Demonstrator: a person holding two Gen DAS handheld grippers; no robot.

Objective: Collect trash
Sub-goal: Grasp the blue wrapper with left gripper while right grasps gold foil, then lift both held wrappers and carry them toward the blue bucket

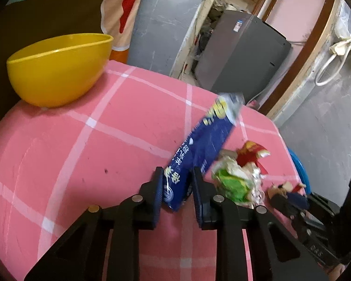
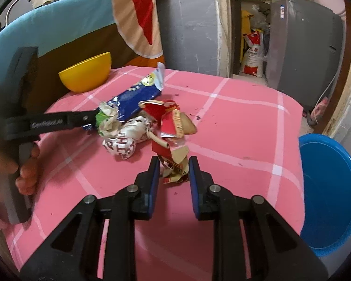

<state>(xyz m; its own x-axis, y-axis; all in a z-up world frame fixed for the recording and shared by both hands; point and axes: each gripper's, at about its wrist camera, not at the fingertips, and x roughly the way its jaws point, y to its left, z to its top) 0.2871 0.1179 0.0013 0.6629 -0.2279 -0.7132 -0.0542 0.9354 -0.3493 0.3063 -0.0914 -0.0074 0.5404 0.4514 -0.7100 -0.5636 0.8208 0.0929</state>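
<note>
Where the pink checked cloth (image 2: 234, 126) covers the bench, a small heap of trash lies near its middle, and both grippers have hold of a piece of it. The left gripper (image 1: 176, 187) has its jaws drawn in on the lower end of a blue snack wrapper (image 1: 206, 140), which slants up and away from them; the print on it is blurred and cannot be read. In the right wrist view that gripper comes in from the left, its tip hidden behind a crumpled green and white wrapper (image 2: 105, 117), so the grip itself cannot be seen there. A hand (image 2: 27, 178) on its handle is cut off by the picture edge.

The right gripper (image 2: 172, 173) has its jaws closed in on a crumpled red and tan scrap of paper (image 2: 173, 164), at the near edge of the heap; whether the scrap is lifted clear of the cloth is hard to tell. Behind it lie a white crumpled wrapper with red letters (image 2: 124, 142) and a torn red carton (image 2: 173, 119).

A yellow bowl (image 2: 86, 75) stands at the far left corner, well apart from the heap. A blue tub (image 2: 330, 187), partly cut off, sits beside the bench on the right.
</note>
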